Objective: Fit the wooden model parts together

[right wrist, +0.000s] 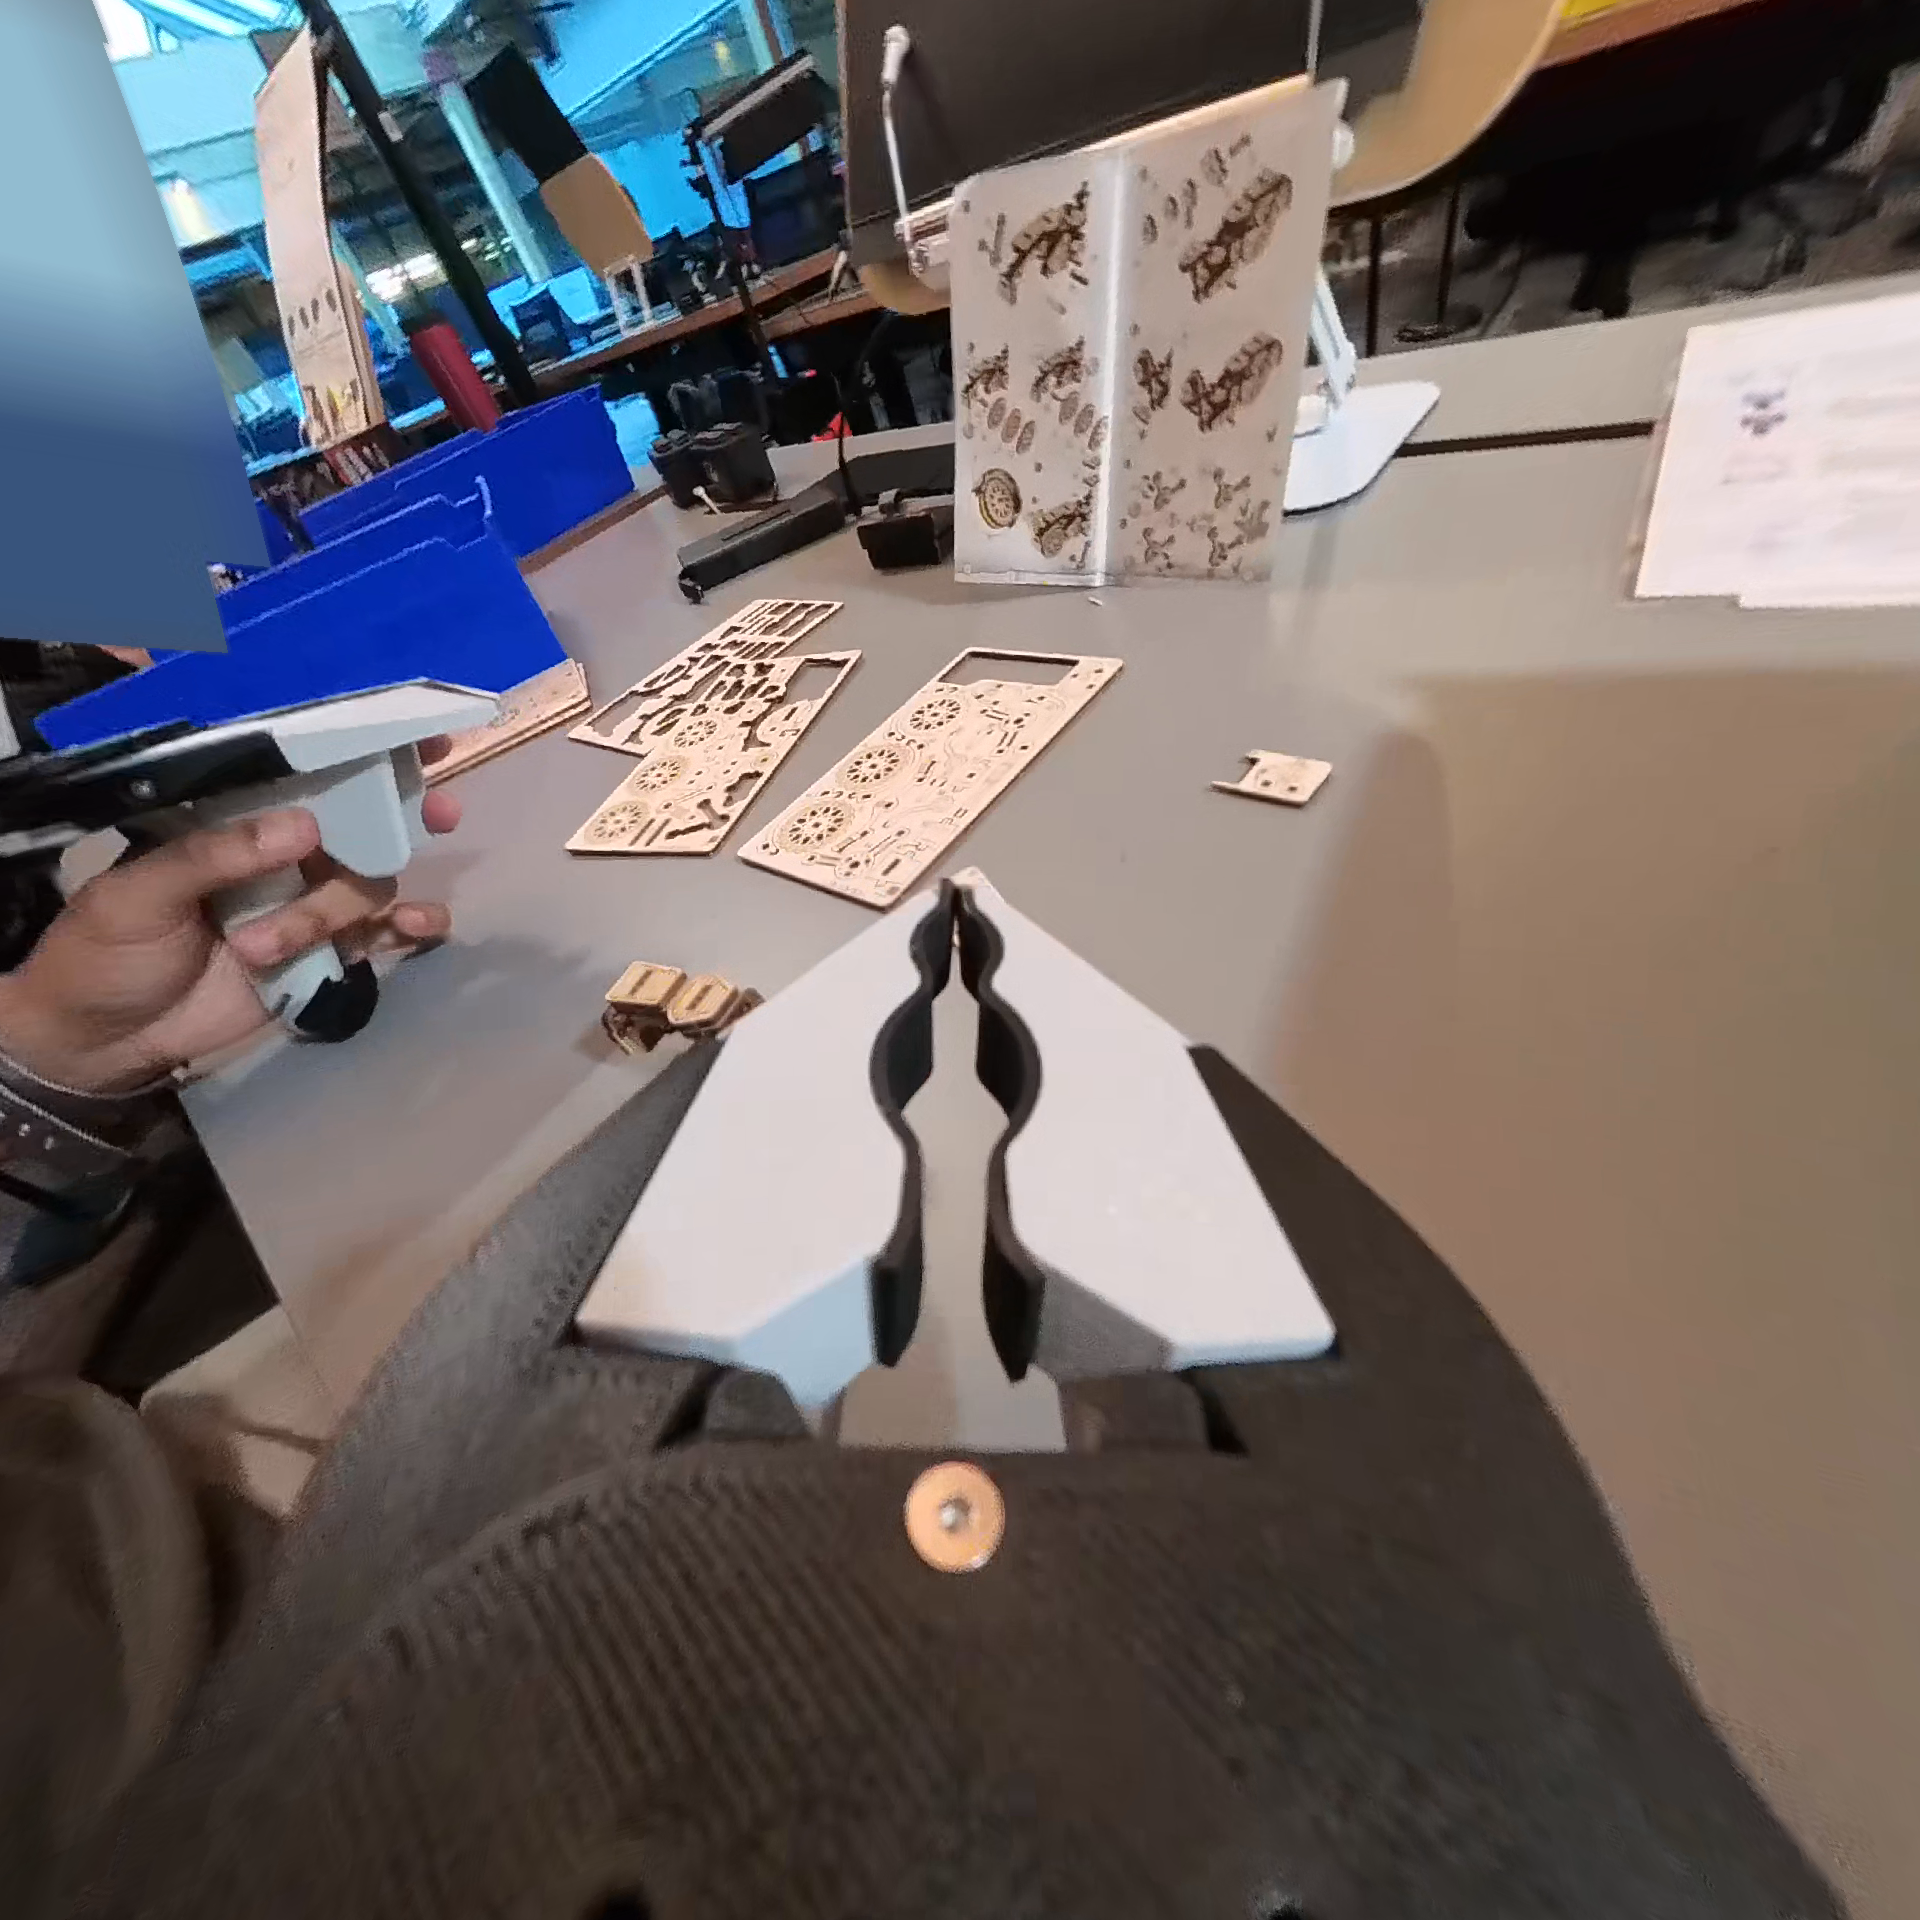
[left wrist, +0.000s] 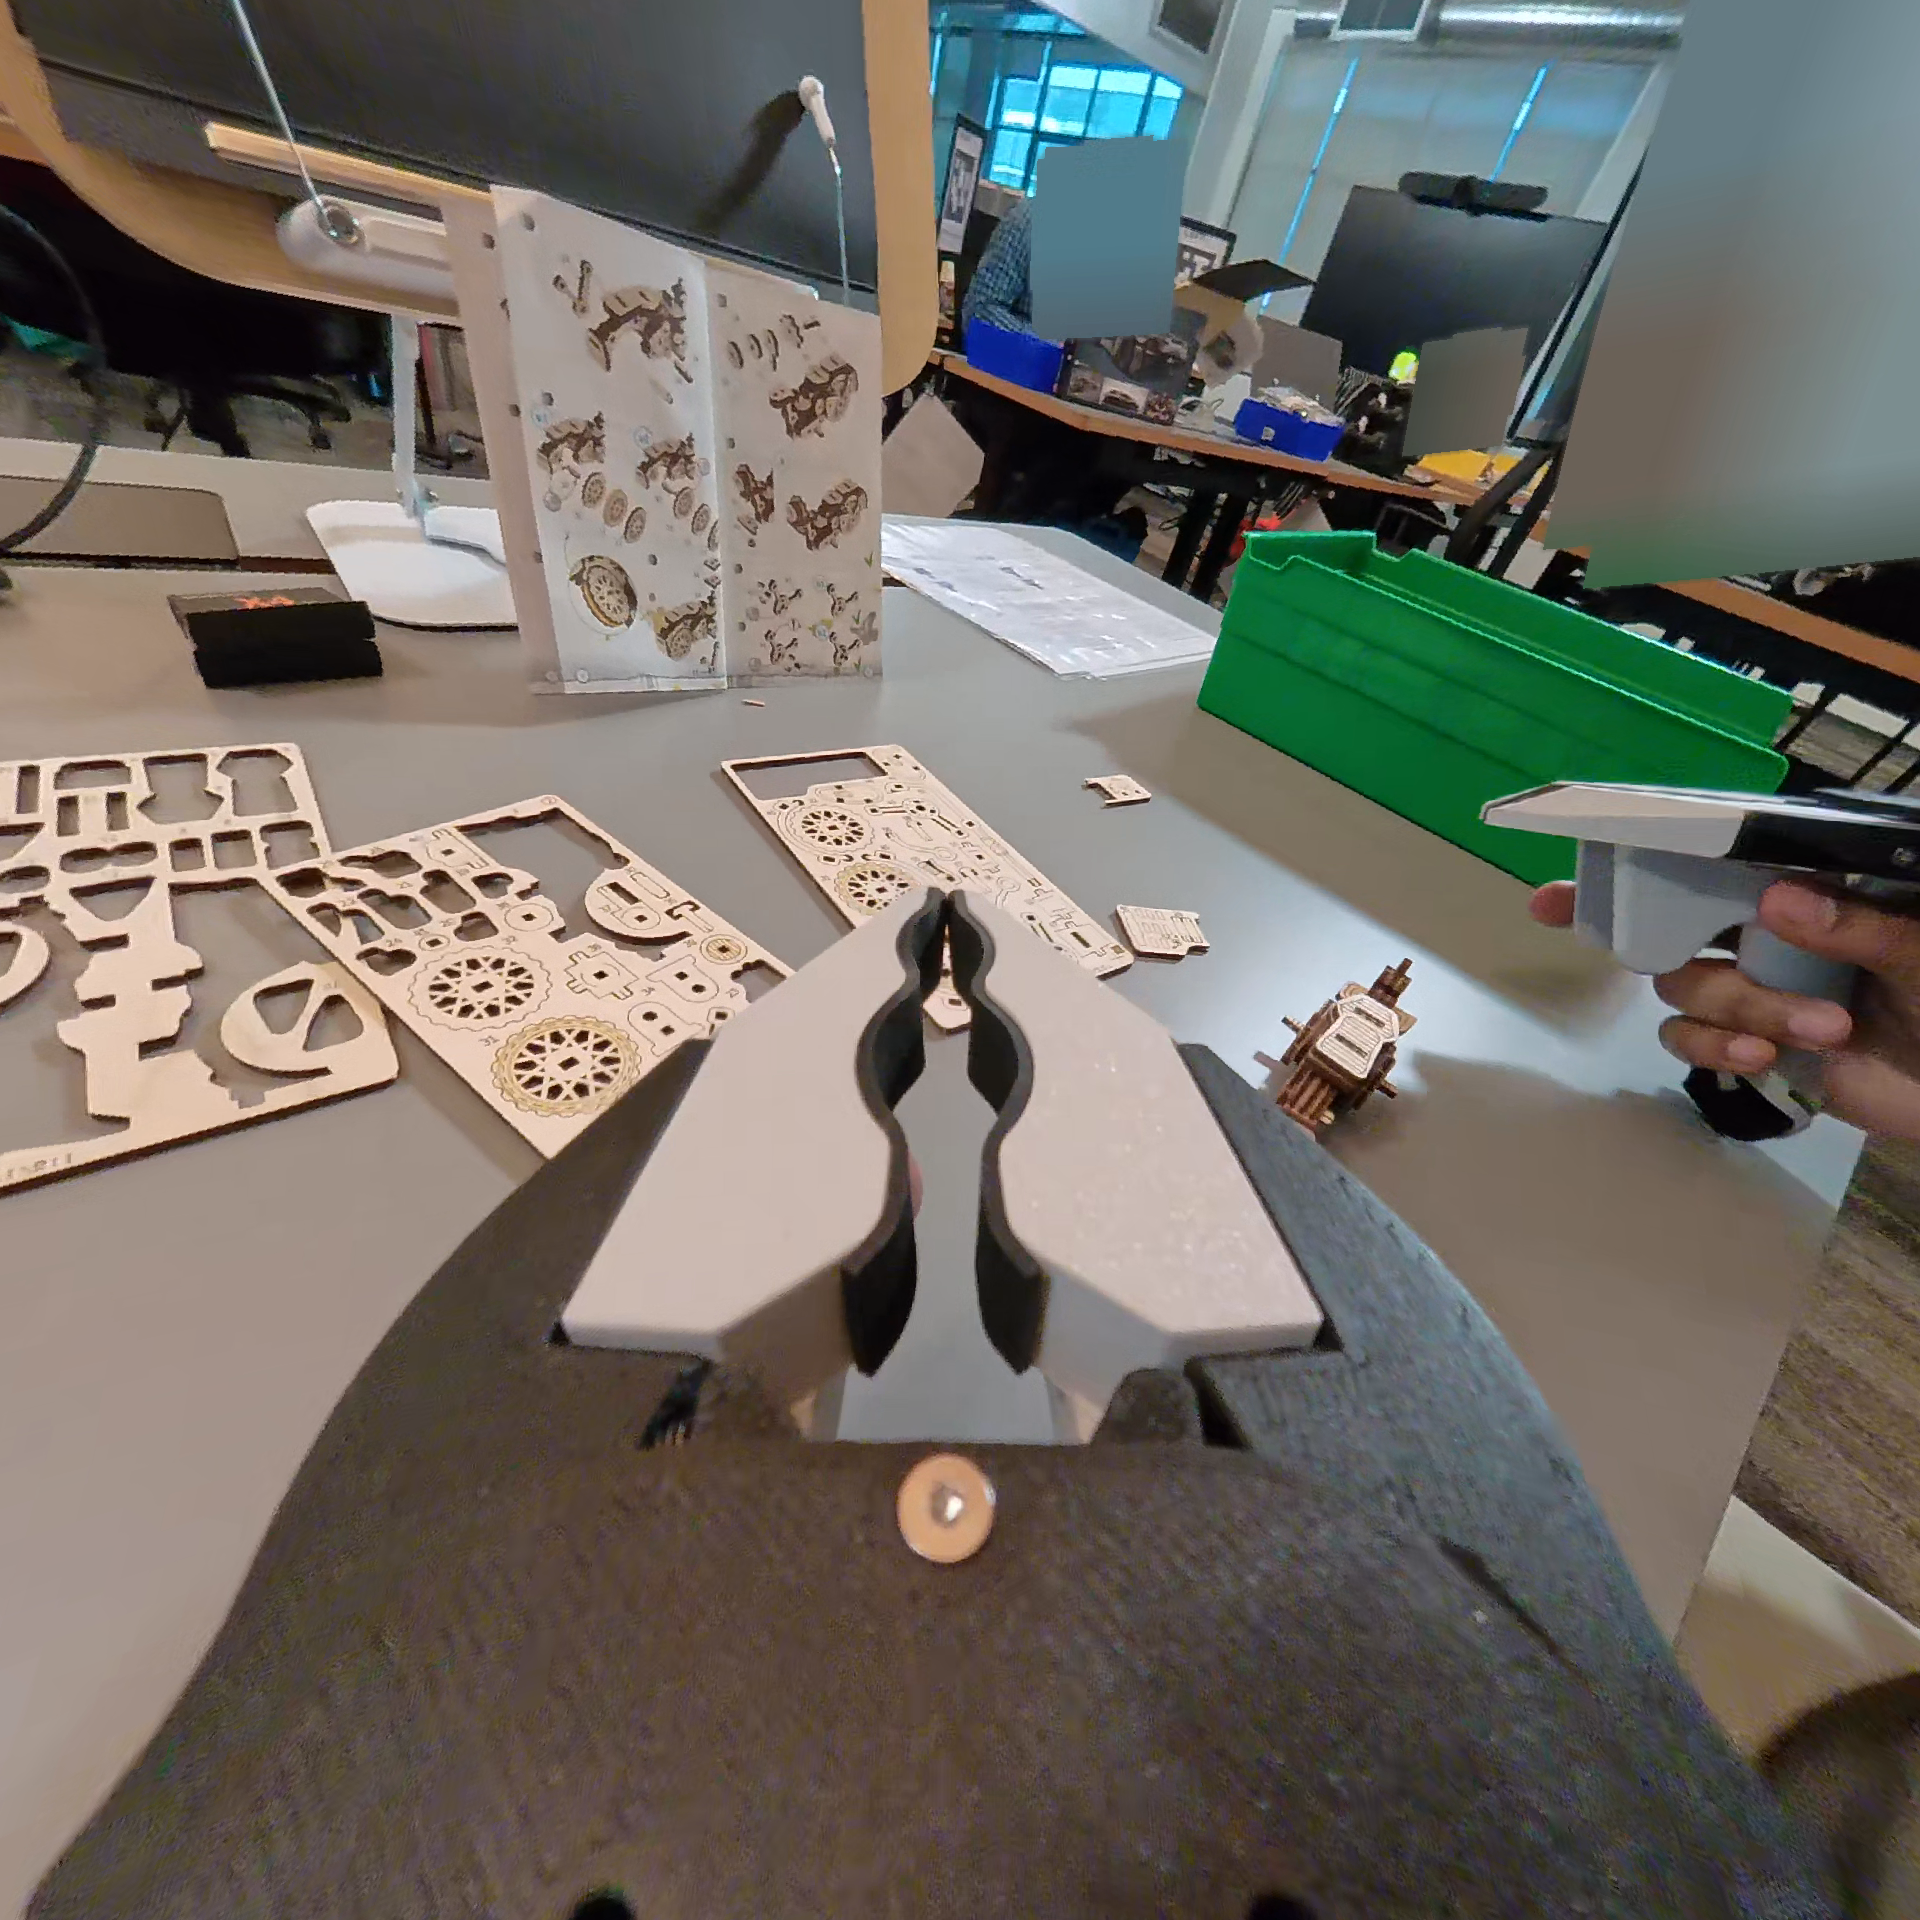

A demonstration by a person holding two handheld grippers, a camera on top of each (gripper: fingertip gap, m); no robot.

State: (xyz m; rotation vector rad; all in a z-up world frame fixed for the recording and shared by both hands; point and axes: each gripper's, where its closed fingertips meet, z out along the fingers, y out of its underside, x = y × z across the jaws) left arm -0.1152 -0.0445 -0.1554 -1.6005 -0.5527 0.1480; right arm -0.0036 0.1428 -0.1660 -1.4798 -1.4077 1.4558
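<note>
**Both grippers closed and empty above the counter, small wooden assembly between them**

The partly built wooden model point(left wrist: 1348, 1039) sits on the grey counter point(left wrist: 312, 1299), a small dark-and-pale assembly with slatted panels on top. In the right wrist view it lies just left of that gripper's fingers, partly hidden by them. Nothing touches it.

The left gripper point(left wrist: 949, 902) hovers over the counter with its fingertips pressed together and nothing between them. The right gripper point(right wrist: 957, 896) is likewise closed tip to tip and empty; a hand point(left wrist: 1808, 997) grips its handle, well to the right of the model in the left wrist view.

Beyond the model lie three laser-cut wooden part sheets: one point(left wrist: 914, 842) still largely filled with wheels and small parts, a second point(left wrist: 499, 956) half punched out, and a third point(left wrist: 135, 935) mostly emptied at far left. Two loose flat wooden pieces rest near the first sheet, one point(left wrist: 1164, 928) just beside its right edge and another point(left wrist: 1118, 790) farther back.

An illustrated instruction booklet point(left wrist: 686, 457) stands open and upright behind the sheets. A green bin point(left wrist: 1455, 707) sits at the right, printed papers point(left wrist: 1039, 592) lie beside it, and a black box point(left wrist: 275, 639) rests at the back left, near a white monitor stand point(left wrist: 416, 561).
</note>
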